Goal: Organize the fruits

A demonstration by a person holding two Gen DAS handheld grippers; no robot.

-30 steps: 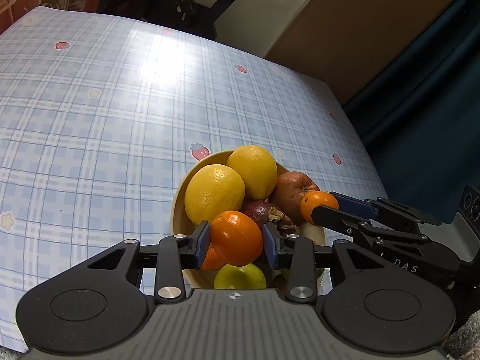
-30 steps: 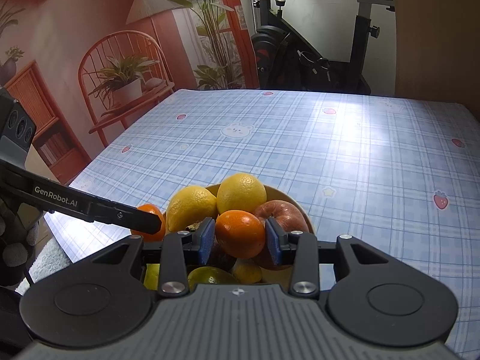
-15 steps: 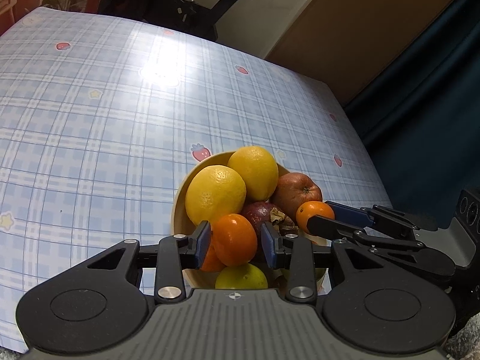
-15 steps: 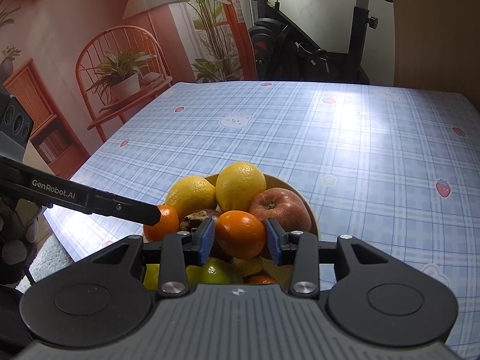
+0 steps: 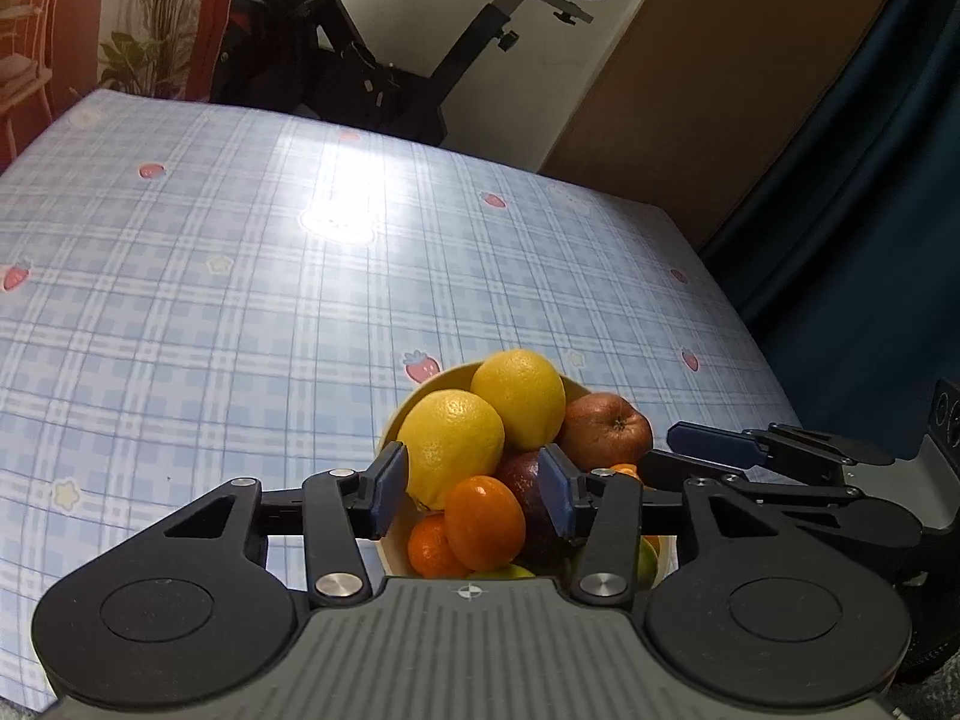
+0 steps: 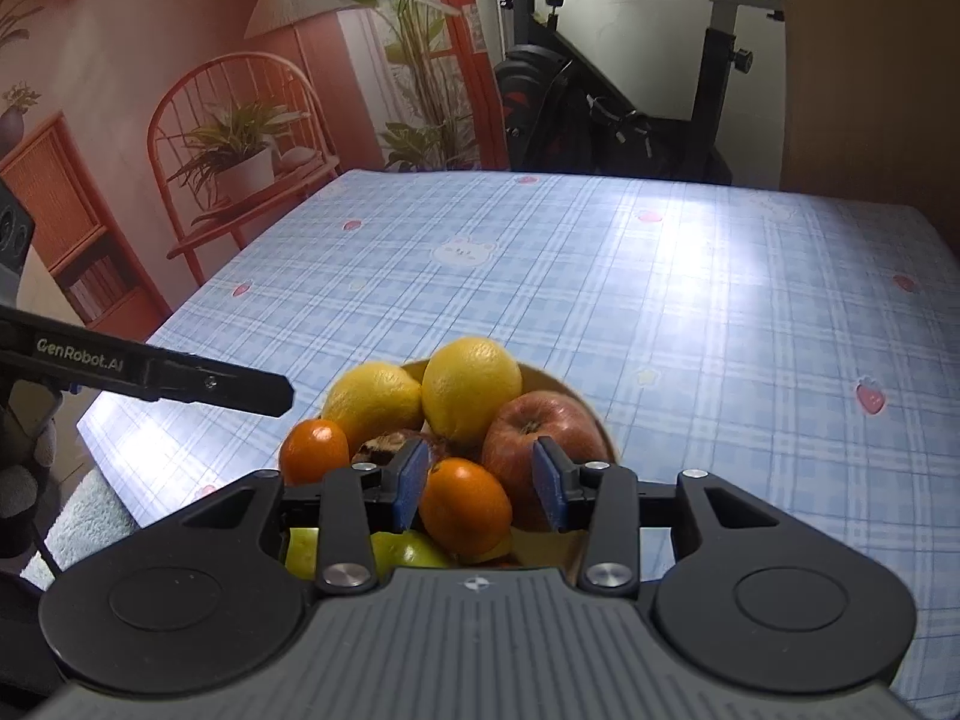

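A pale bowl (image 5: 401,420) near the front edge of the blue checked surface (image 5: 240,300) is heaped with fruit: two yellow lemons (image 5: 451,447) at the back, side by side, a red apple (image 5: 606,429) to their right, a dark purple fruit (image 5: 523,480) in the middle, small oranges, and green fruit (image 6: 414,549) low at the near side. In the left wrist view the left gripper (image 5: 471,492) has its fingers spread apart, and an orange (image 5: 485,519) lies on the pile between them, touching neither blue pad; a second small orange (image 5: 432,549) sits just below and to its left. In the right wrist view the right gripper (image 6: 477,483) is likewise parted, with a glossy orange (image 6: 465,507) between its fingers; its left side lies close to the left pad, and a gap shows on the right. Another orange (image 6: 313,450) rests at the bowl's left edge, below the tip of the other gripper's black finger (image 6: 228,387). The oranges are smooth, bright and round with small highlights.
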